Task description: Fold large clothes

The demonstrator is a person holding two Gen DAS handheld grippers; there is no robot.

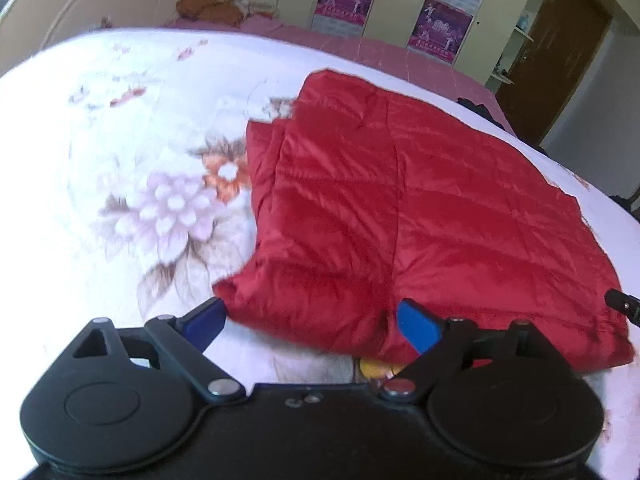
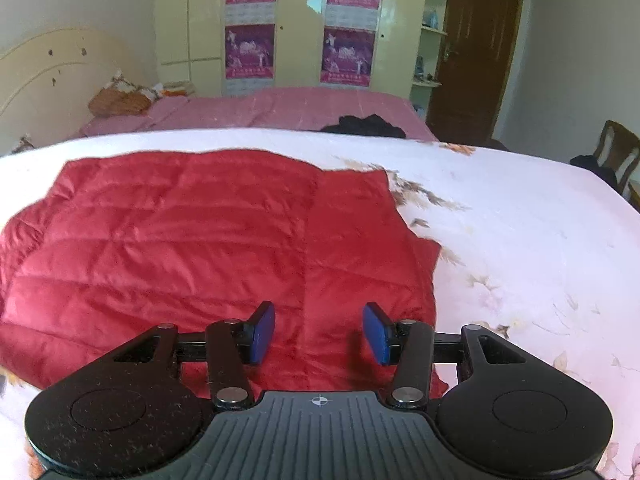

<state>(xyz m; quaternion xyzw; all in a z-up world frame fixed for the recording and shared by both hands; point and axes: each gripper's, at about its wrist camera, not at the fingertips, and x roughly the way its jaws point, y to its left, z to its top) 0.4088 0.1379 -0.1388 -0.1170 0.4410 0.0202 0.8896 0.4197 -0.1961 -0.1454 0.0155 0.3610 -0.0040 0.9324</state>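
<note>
1. Floral bedspread [image 1: 120, 152]: white, printed with large blossoms, it bears the garment and fills the left of the left wrist view. It gives a soft, yielding support, so a fingertip pressed down will likely sink a little.

2. Left gripper [image 1: 310, 322]: jaws spread wide, holding nothing. It sits at the near left corner of the red quilted jacket [image 1: 400, 208], one blue pad just off the cloth over the bedspread, the other over the fabric. Whether either pad touches cannot be told.

3. Red quilted jacket: it lies flat on the bedspread, already doubled into a rough rectangle, its near edge toward both grippers and its far edge toward the pink bed [image 2: 280, 112] beyond. A small yellow object [image 1: 376, 368] peeks out beneath the near hem; what it is cannot be told.

4. Right gripper [image 2: 320, 332]: jaws also wide and empty, poised over the jacket's near right portion, beside the vertical seam.

5. Step in hand, as judged: seizing the near edge for the next fold. Good practice is to pinch every layer at both corners together, lift evenly, and carry the edge straight to the far edge, since the slick padded fabric may slide or billow.
</note>
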